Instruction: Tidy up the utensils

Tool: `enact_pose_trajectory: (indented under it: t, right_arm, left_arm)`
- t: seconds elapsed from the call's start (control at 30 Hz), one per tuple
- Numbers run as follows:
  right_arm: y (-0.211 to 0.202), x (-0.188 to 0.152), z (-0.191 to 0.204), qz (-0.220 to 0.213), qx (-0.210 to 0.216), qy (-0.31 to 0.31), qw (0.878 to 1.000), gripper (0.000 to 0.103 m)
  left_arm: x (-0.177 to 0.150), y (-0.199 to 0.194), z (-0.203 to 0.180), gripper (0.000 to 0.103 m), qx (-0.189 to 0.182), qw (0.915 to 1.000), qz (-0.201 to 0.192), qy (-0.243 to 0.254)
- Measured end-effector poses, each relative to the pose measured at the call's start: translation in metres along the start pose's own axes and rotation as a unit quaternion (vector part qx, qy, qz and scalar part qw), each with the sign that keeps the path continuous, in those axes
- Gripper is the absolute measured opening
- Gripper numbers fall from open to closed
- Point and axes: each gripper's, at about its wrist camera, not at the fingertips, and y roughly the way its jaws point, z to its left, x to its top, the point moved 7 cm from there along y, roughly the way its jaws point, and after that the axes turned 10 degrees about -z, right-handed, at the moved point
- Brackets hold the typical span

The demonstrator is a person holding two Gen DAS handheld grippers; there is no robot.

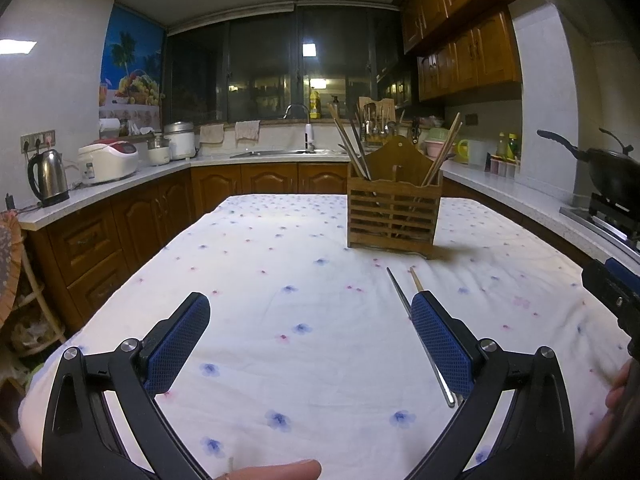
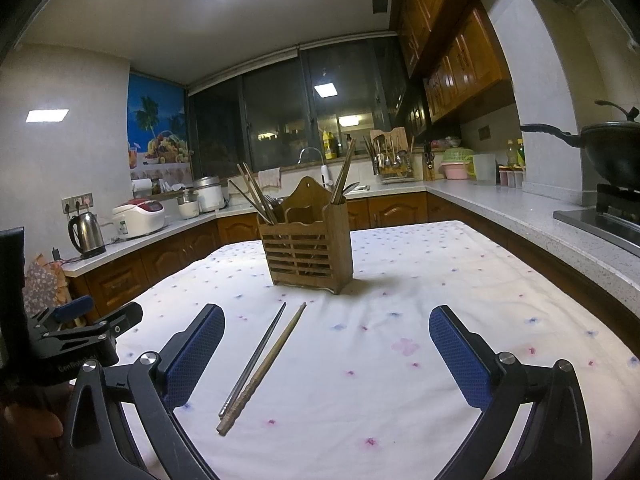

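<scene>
The wooden holder [image 2: 308, 240] stands toward the far end of the desk [image 2: 460, 280], on its flowered cloth, and it is the thing to steer by here. Several chopsticks already lean out of its left compartment [image 2: 256, 196], a few more poke up from the right one [image 2: 344, 176], and there seem to be other utensils tucked among them, though they are too small to name. So most of the sorting looks done. What is left lies on the cloth just in front of the holder: a metal chopstick [image 2: 256, 360] and a wooden chopstick [image 2: 266, 364], side by side and nearly touching at the near ends, pointing toward the holder's base. The right gripper [image 2: 326, 320] hangs above the cloth on the near side of the holder, its blue pads spread wide and empty, with the pair lying near its left pad. The left gripper [image 1: 310, 306] is likewise spread wide and carries nothing, off to the left of the holder; its right pad covers part of the pair in its own view. By my reckoning, two pieces remain to be picked up and dropped into a compartment.
</scene>
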Motion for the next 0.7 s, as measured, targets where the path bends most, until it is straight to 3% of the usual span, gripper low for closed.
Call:
enact_pose_trajectory:
  t: [0.7]
  right_arm:
    - [0.0016,0.0026,0.0077,-0.001,0.002,0.001,1.000,0.103]
  left_arm:
    - [0.0014,0.0006,0.0006,0.103,-0.002,1.0000,-0.002,0.009]
